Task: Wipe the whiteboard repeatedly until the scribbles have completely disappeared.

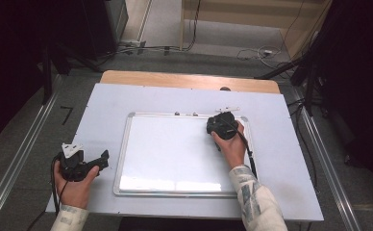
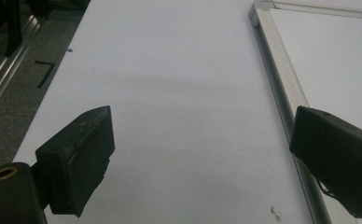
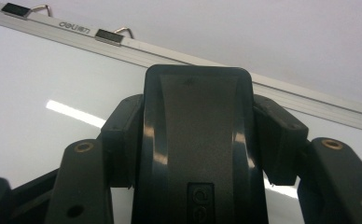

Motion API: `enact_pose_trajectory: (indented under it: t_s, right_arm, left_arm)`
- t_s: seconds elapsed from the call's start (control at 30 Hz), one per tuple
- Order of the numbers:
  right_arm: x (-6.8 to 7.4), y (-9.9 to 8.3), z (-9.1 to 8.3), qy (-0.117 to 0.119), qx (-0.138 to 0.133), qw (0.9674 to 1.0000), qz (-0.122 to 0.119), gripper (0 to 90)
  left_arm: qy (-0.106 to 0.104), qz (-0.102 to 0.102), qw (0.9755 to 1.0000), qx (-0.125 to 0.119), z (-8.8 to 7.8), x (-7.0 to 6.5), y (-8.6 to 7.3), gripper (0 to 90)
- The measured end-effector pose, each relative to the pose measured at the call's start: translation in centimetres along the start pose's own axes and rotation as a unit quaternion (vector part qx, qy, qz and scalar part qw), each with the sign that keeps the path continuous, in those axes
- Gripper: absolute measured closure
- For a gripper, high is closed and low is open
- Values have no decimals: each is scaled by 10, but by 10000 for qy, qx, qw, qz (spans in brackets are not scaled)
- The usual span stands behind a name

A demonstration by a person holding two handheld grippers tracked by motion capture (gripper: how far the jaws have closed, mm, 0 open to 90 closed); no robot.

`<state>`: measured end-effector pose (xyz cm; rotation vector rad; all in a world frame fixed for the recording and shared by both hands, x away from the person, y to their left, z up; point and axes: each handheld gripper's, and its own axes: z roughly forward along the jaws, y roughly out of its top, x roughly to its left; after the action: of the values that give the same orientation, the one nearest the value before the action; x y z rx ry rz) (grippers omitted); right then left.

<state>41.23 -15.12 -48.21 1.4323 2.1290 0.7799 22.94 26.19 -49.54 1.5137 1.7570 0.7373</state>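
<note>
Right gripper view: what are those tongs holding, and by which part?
The right tongs are shut on a black whiteboard eraser, gripping its two long sides, over the whiteboard. The left tongs are open, holding nothing.

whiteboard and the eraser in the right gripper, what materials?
Whiteboard: glossy white panel, likely coated or lacquered sheet, since it mirrors the ceiling light; its frame looks like matte silver aluminium, maybe plastic. Eraser: moulded black plastic shell, semi-gloss, with streak highlights and an embossed logo. Right gripper is clamped on its sides.
</note>
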Motion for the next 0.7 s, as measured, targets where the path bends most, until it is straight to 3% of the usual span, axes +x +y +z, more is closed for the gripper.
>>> enact_pose_trajectory:
  t_s: [0.17, 0.33, 0.7]
  right_arm:
    - [-3, -1, 0, -45, 40, 10000, 14, 391]
    - [3, 1, 1, -76, 71, 9999, -58, 391]
    - [43, 12, 9, 145, 54, 9989, -436, 391]
  left_arm:
    - [-8, 29, 10000, 12, 0, 0, 0, 71]
    - [-10, 23, 10000, 16, 0, -1, 0, 71]
    - [-16, 15, 10000, 6, 1, -2, 0, 70]
